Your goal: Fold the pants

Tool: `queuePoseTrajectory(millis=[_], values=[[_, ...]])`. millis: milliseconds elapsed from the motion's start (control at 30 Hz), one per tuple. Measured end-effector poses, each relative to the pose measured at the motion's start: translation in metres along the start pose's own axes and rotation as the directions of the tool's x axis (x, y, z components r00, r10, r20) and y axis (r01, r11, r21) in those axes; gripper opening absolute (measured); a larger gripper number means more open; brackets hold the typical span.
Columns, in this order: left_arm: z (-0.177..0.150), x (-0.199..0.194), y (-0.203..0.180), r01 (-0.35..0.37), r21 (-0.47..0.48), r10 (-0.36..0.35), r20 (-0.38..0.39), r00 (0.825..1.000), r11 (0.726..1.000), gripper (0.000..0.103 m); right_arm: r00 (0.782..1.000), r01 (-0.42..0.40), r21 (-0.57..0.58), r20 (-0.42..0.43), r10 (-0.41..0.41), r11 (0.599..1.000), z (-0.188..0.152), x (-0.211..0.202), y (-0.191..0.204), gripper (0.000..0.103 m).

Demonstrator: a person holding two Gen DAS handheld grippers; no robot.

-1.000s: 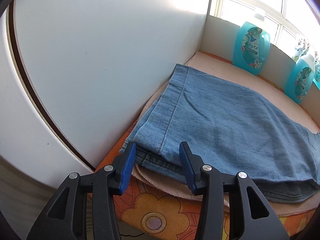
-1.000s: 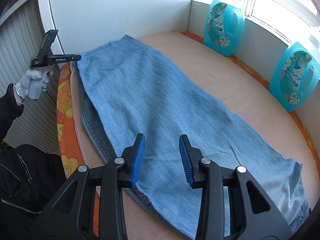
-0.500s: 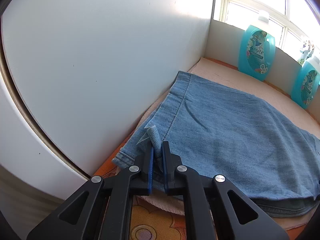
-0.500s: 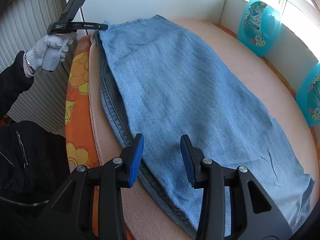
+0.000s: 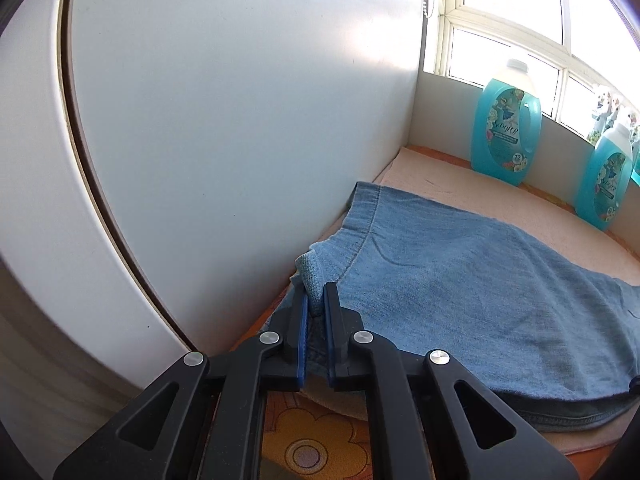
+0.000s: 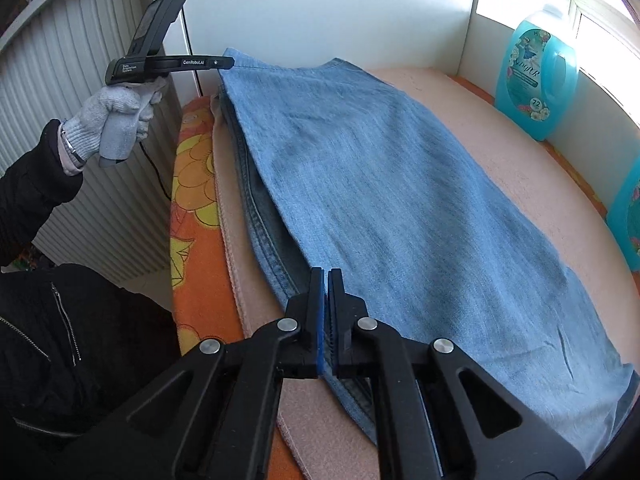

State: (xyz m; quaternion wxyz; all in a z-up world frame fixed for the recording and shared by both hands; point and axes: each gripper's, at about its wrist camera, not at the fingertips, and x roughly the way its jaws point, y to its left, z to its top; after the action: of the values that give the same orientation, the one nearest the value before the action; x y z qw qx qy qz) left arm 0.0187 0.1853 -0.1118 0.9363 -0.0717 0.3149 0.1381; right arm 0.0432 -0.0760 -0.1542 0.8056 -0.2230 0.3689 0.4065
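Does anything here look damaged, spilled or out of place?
Nothing stands out. The jeans lie flat on the pink pad, both claws, left and right, pinch their near edge, and the detergent bottles stand upright.

left gripper: jaws clamped on a pinch of denim, tilted down | right gripper: jaws just snapped together, pointing steeply down, looks like they've got the fabric edge but hard to tell | left hand: grey knit glove round the handle, dark sleeve, held up off to the side
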Motion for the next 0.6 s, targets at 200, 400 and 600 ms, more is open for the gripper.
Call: queuePoseTrajectory(millis=[200,400,600], values=[[-0.006,0.013,0.001,0.006,-0.001,-0.006,-0.031,0.999,1.0,0.006,0.997,0.069,-0.048,-0.019,-0.07,0.996,0.002,0.011,0.008,0.044],[-0.002,0.009,0.0,0.012,-0.001,-0.012,-0.016,1.0,1.0,0.006,0.993,0.095,-0.077,-0.058,-0.099,0.993,-0.002,0.025,0.004,0.034],[0.004,-0.001,-0.003,0.019,0.007,-0.02,0.013,1.0,1.0,0.006,0.997,0.072,-0.004,-0.028,-0.072,0.997,0.003,0.012,-0.005,0.003]])
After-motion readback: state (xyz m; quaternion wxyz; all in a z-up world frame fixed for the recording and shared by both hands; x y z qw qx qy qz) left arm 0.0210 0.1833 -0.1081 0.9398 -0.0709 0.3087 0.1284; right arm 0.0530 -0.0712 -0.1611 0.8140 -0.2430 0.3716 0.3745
